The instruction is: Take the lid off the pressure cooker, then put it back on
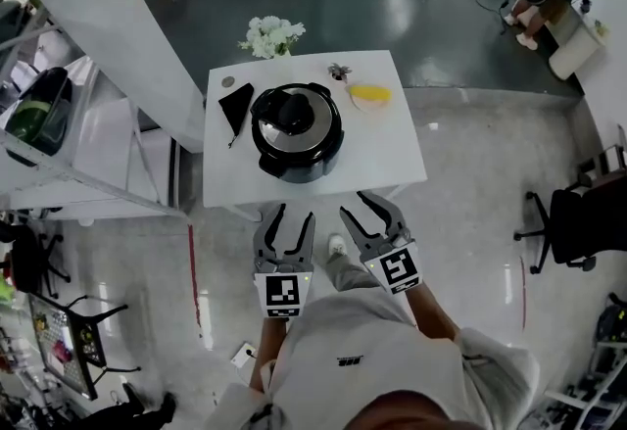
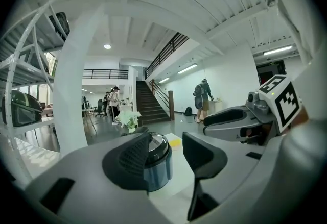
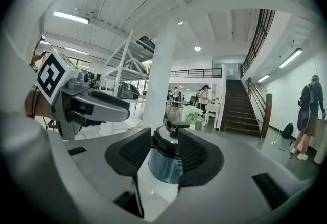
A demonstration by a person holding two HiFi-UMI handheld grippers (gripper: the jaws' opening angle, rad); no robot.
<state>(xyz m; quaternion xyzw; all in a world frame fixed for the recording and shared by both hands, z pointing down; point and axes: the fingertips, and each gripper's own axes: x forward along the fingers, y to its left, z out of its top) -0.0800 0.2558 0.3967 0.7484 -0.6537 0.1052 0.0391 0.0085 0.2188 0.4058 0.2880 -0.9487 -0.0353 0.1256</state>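
The pressure cooker stood on the white table, a little toward its near edge, with the lid seated on top and nothing yet done to it. Both tools were short of the table on the near side, over the floor and side by side. The left hand-held gripper was released, its jaws apart with only air between them, and the right hand-held gripper was the same, spread and empty. What the next move turned on was that the cooker lay straight out on the far side of both, well apart from either. It was almost directly ahead of the left tool, and ahead and somewhat to the left of the right one. The right tool was angled inward, so in the right gripper view the cooker sat squarely in the gap between its jaws. In the left gripper view the pot showed partly behind the left-hand jaw, so that tool seemed to be aimed slightly to the cooker's right. Neither looked clearly nearer, though the left seemed to have the straighter line. The black handle on the lid appeared to run roughly left to right, so I judged that a grasp from the near side would meet it broadside. A black folded item lay to the cooker's left and a yellow object to its right, both off the direct path.
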